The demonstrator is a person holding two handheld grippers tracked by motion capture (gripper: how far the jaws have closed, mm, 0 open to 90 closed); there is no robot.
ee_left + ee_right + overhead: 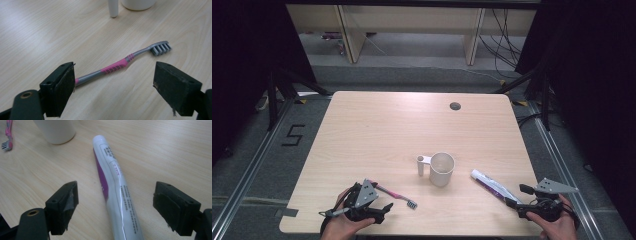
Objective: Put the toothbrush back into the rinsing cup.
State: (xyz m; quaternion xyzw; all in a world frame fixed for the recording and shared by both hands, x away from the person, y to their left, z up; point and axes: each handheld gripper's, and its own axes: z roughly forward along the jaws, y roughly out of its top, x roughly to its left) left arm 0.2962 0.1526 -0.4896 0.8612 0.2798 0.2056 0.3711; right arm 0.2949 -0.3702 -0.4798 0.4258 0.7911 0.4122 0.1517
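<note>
Toothbrush, slim with a grey handle, ribbed pink grip and grey bristles, is seen lying flat on the pale wood-grain table between the spread jaws of the left gripper. A glossy white-and-purple toothpaste tube is framed by the right gripper, likewise spread wide. A white cup is seen standing between them.

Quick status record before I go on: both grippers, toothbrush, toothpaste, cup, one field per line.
left gripper: open, jaws either side of the toothbrush, not closed on it
right gripper: open, jaws either side of the toothpaste tube
toothbrush: pink and grey, lying flat on the table, head away from the gripper
toothpaste tube: white and purple, lying flat, not gripped
cup: white, upright, mid-table between the two items
</note>
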